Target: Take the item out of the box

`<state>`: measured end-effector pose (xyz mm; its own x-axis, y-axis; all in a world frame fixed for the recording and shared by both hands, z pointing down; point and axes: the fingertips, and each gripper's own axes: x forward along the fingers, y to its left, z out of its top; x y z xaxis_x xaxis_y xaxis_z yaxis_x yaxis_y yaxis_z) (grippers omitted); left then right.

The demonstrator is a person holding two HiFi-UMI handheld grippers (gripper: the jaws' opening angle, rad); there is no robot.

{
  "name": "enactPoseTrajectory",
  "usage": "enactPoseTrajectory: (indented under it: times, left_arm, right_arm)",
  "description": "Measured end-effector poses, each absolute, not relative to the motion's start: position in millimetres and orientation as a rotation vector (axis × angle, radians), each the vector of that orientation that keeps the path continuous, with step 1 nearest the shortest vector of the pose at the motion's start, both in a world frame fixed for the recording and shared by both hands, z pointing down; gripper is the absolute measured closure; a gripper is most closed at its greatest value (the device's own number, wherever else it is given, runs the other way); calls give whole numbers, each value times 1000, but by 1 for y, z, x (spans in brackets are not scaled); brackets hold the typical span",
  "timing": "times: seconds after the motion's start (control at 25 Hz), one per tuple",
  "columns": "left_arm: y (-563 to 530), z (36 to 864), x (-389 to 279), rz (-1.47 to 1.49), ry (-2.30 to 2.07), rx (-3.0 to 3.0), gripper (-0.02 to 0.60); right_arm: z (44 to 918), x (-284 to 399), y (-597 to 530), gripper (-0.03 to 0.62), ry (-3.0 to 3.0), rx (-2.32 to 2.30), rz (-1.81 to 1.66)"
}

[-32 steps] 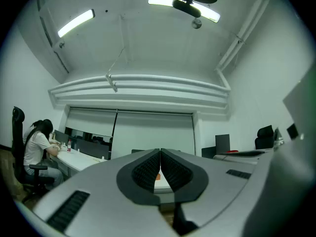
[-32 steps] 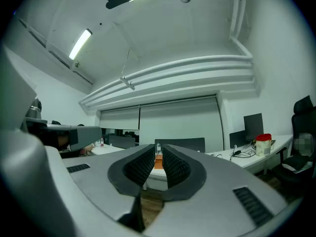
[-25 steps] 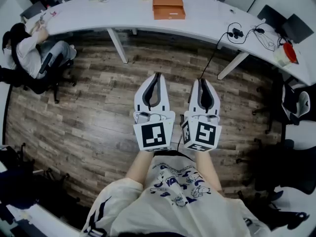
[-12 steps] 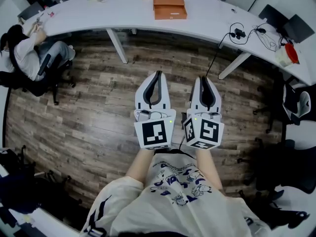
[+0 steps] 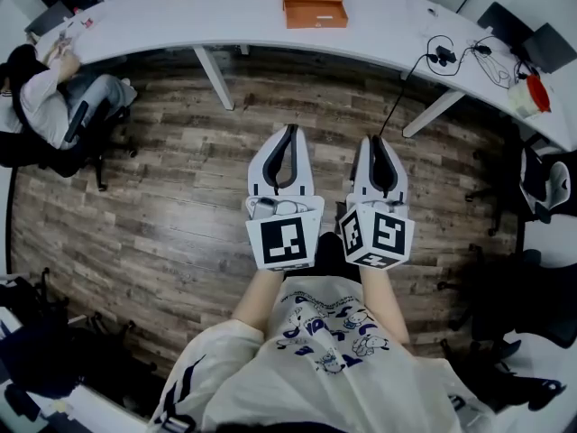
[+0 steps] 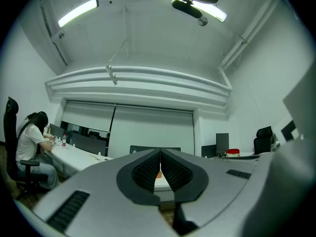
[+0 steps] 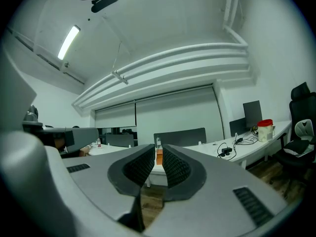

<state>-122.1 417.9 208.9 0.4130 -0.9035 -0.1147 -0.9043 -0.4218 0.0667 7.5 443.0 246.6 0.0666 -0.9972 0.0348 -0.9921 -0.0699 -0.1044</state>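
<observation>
An orange box (image 5: 315,4) lies closed on the long white curved table (image 5: 225,25), far ahead of me. I hold both grippers side by side over the wooden floor, well short of the table. My left gripper (image 5: 288,130) is shut with nothing between its jaws. My right gripper (image 5: 382,140) is shut and empty too. In the left gripper view the left gripper (image 6: 160,154) shows a sliver of the orange box (image 6: 159,174) behind its tips. In the right gripper view the right gripper (image 7: 157,149) points at the orange box (image 7: 159,156) on the table.
A seated person (image 5: 45,97) works at the table's left end on an office chair. Cables (image 5: 451,57) and a red-lidded container (image 5: 532,93) lie on the table's right part. Table legs (image 5: 215,78) stand ahead. Black chairs (image 5: 541,188) stand at the right.
The view has crept forward: the table and box sit higher in the head view. Both grippers stay shut and level; the right one has shifted slightly right.
</observation>
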Motion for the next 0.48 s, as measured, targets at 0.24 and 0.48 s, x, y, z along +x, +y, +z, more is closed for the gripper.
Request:
enactPoseTrajectory:
  times: [0.24, 0.48]
  left_arm:
    - [398, 217, -121, 207, 1717, -2648, 563]
    - [372, 221, -108, 191, 1728, -2635, 563]
  right_arm:
    - [259, 18, 428, 528, 2094, -2277, -204]
    - [264, 33, 402, 528, 2096, -2273, -216]
